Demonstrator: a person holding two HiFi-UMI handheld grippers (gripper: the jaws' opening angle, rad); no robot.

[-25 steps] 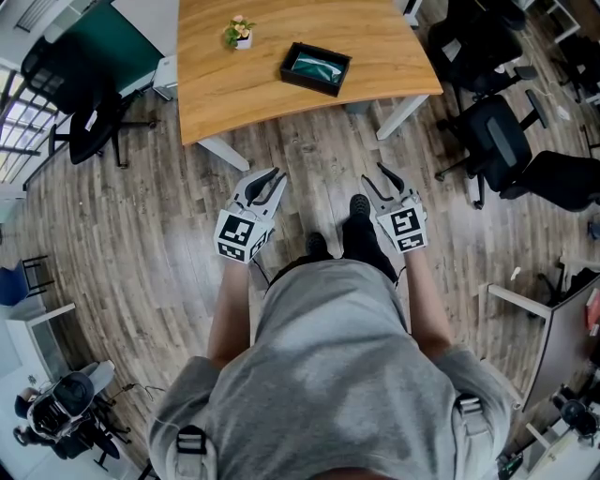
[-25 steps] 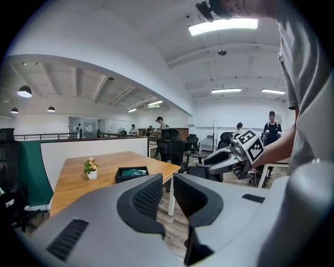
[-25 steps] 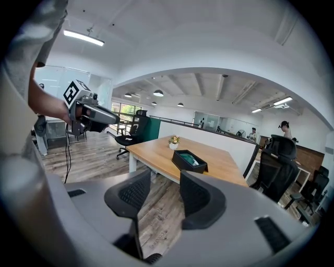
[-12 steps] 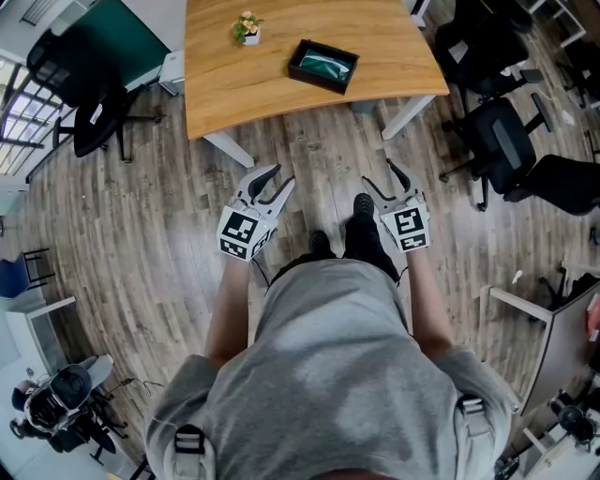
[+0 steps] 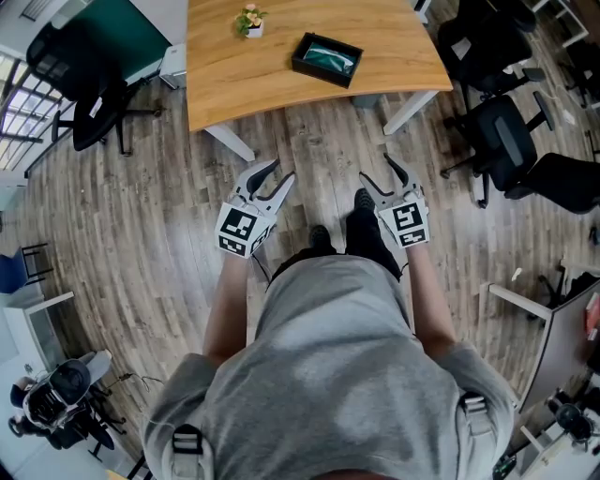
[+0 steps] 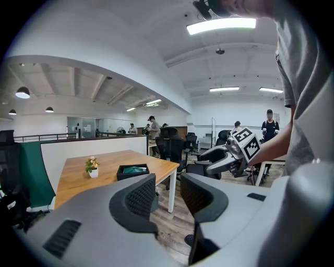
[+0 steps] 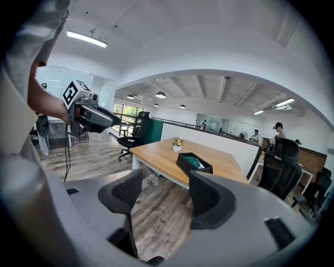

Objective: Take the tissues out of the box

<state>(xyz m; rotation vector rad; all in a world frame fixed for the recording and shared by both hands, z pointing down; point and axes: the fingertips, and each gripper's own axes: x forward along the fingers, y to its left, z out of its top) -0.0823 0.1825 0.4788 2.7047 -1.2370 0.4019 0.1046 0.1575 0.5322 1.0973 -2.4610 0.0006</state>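
A black open tissue box (image 5: 326, 59) with a teal pack inside lies on the wooden table (image 5: 253, 80) ahead of me. The left gripper view shows the box (image 6: 132, 171) far beyond the jaws, as does the right gripper view (image 7: 194, 164). My left gripper (image 5: 279, 172) hangs over the floor, well short of the table, its jaws opening with nothing between them (image 6: 168, 195). My right gripper (image 5: 377, 169) is level with it, open and empty (image 7: 166, 201). Both point toward the table.
A small potted flower (image 5: 249, 21) stands on the table left of the box. Black office chairs sit at the left (image 5: 89, 122) and right (image 5: 506, 141). White table legs (image 5: 228, 148) slant onto the wood floor. People stand far across the office.
Both grippers' jaws have spread wider. The table and box have slid slightly up in the head view.
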